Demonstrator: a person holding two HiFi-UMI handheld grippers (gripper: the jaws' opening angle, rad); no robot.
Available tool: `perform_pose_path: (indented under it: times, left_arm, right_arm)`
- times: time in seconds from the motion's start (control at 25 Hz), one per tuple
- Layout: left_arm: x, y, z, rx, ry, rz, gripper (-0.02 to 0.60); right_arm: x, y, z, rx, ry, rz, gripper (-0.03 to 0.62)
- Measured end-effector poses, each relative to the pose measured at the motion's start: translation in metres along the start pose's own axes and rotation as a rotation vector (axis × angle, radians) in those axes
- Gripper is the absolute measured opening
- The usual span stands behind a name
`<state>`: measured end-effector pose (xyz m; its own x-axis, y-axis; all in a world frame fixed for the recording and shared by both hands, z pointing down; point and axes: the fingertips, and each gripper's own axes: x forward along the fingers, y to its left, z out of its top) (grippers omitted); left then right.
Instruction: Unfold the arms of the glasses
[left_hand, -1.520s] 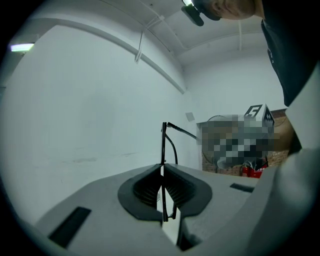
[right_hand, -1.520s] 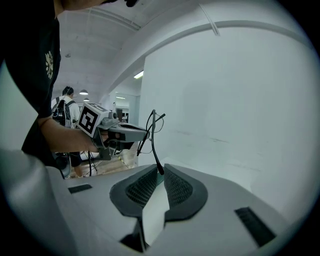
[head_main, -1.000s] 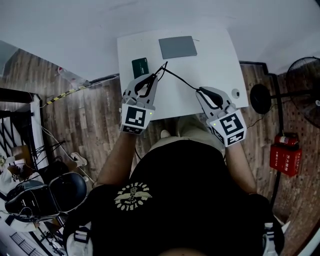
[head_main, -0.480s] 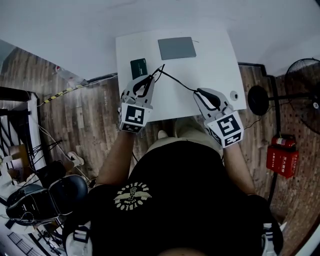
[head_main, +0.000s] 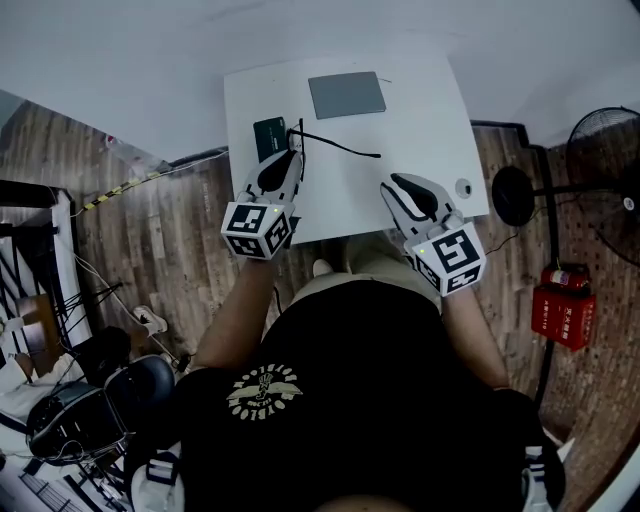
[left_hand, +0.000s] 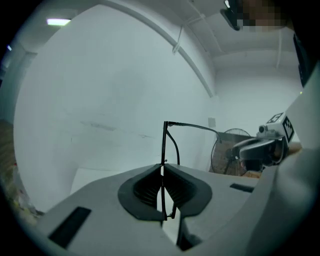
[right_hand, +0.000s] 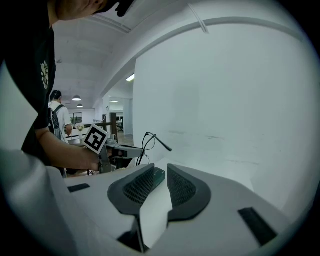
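1. Black, thin-framed glasses (head_main: 330, 146) are held over the left part of a white table (head_main: 430, 110). Their frame is clamped between the jaws of the left gripper (head_main: 291, 156).
2. In the left gripper view, the jaws are seen pressed together on the frame, which stands upright and edge-on between the pads. One arm is swung out from the top of the frame toward the right.
3. In the head view, that arm is seen stretched across the table toward the right gripper (head_main: 392, 185). Its tip is left free, near the gripper but apart from it.
4. The right gripper's jaws have just been opening and are now seen parted. Nothing is caught between them in the right gripper view.
5. A dark green case (head_main: 270, 135) is laid flat on the table just beside the left gripper's tips.
6. A grey pad (head_main: 346, 94) is placed farther back, near the far edge of the table and well apart from both grippers.
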<state>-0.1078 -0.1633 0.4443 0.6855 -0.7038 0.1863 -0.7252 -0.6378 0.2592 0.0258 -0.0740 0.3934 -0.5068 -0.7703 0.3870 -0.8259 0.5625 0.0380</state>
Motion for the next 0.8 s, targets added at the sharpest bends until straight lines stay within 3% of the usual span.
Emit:
perform_pose_path:
  times: [0.44,0.8]
  left_arm:
    - [0.005,-0.047,0.027,-0.132,-0.089,-0.135,0.021]
    - [0.013,-0.084,0.026,-0.136,-0.075,-0.213,0.021]
  right_arm:
    - [0.004,0.016,0.009,0.062,-0.049,0.055,0.080]
    - [0.003,0.022,0.016,0.110,-0.093,0.088,0.080]
